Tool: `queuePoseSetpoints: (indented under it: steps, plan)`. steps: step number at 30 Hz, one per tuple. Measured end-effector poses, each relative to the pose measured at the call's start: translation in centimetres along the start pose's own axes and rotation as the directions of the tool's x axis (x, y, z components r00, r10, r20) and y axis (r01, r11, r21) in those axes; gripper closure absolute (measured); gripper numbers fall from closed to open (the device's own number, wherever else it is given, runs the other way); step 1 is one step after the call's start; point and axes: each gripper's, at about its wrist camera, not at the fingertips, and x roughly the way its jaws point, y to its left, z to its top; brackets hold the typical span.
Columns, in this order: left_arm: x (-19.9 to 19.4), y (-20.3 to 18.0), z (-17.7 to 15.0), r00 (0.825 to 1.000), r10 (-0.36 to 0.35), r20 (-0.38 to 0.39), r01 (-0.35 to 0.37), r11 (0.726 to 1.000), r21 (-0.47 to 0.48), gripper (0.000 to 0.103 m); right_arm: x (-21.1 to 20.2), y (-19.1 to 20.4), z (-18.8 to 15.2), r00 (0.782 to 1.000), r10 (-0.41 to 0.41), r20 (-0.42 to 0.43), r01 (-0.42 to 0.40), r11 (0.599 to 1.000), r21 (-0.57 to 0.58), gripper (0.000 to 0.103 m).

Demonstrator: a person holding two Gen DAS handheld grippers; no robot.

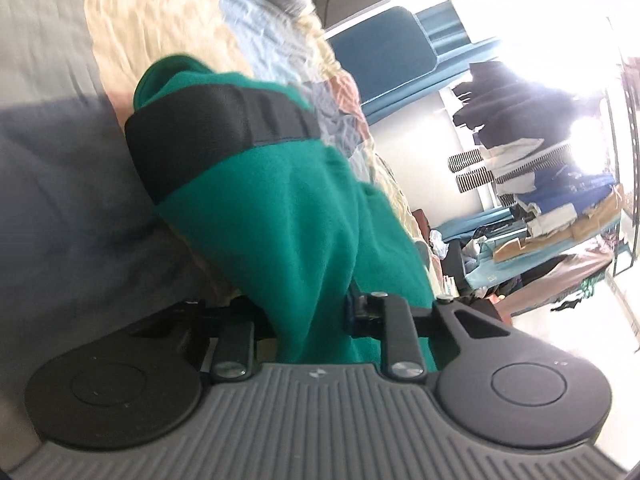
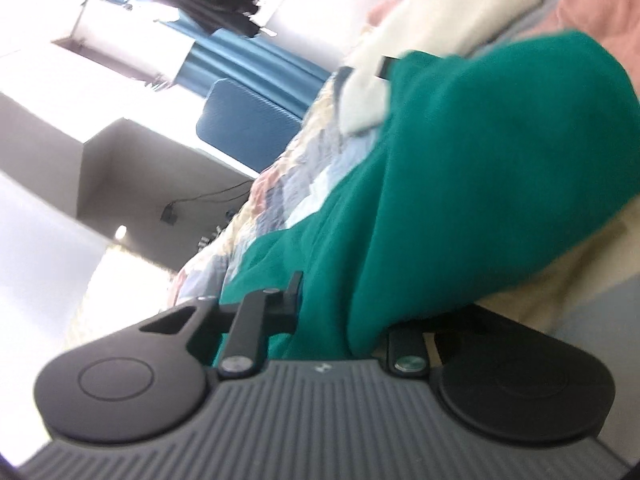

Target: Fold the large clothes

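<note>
Garment: green fleece garment (image 1: 288, 216), bunched and draped over a patchwork quilt (image 1: 256, 36); its near end runs down between the fingers of both grippers.
Trim: black band (image 1: 224, 120) across the far part of the garment in the left wrist view, wrapped around the cloth.
Left gripper (image 1: 310, 316): jaws closed on a fold of the green fleece, cloth filling the gap between them.
Right gripper (image 2: 340, 320): jaws clamped on the green fleece; the right finger is hidden under the cloth.
Quilt: cream, pale blue and pink squares, wrinkled, beneath and beyond the garment.
Grey cover: grey fabric (image 1: 60, 208), left of the garment in the left wrist view.
Chair: blue chair back (image 2: 244, 116), far, beside the quilt's edge.
Curtain: teal curtain (image 2: 248, 60), far, behind the chair.
Far right, left wrist view: stacked clothes (image 1: 556, 192) on shelving, blurred.
Image quality: both views tilted and motion-blurred.
</note>
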Motion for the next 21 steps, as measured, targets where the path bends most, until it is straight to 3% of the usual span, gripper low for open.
queuePoseSetpoints:
  steps: [10,13,15,17,18,19,21]
  plan:
    - [-10.7,-2.5,-3.7,1.000,0.015,-0.017,-0.014,0.998,0.064,0.079,-7.6,0.9,-0.5,0.998,0.063,-0.007,-0.063,0.997,-0.046,0.082]
    - [-11.1,-2.6,-4.3,0.999,0.034,-0.031,-0.032,0.998,0.057,0.077,-8.1,1.1,-0.8,0.999,0.034,-0.014,-0.034,0.997,-0.065,0.081]
    - [-11.2,-2.5,-4.4,0.999,0.039,-0.033,-0.036,0.997,0.074,0.069,-7.3,1.3,-0.6,0.999,0.025,-0.025,-0.027,0.997,-0.071,0.078]
    - [-10.3,-2.7,-3.9,0.999,0.001,-0.036,0.000,0.999,0.048,0.053,-6.7,1.5,-0.3,0.999,0.044,-0.028,-0.046,0.997,-0.062,0.071]
    - [-10.3,-2.6,-3.7,0.999,-0.028,-0.036,0.030,0.999,0.033,0.048,-7.7,1.5,-0.6,0.998,0.065,-0.028,-0.067,0.996,-0.057,0.058]
    - [-10.0,-3.1,-3.3,0.998,-0.051,-0.034,0.052,0.998,0.025,0.046,-7.7,1.7,-0.4,0.995,0.097,-0.025,-0.099,0.994,-0.050,0.044]
    - [-9.8,-3.7,-2.6,0.997,-0.078,-0.027,0.079,0.996,0.035,0.041,-7.6,2.3,0.2,0.991,0.137,-0.014,-0.137,0.990,-0.037,0.037]
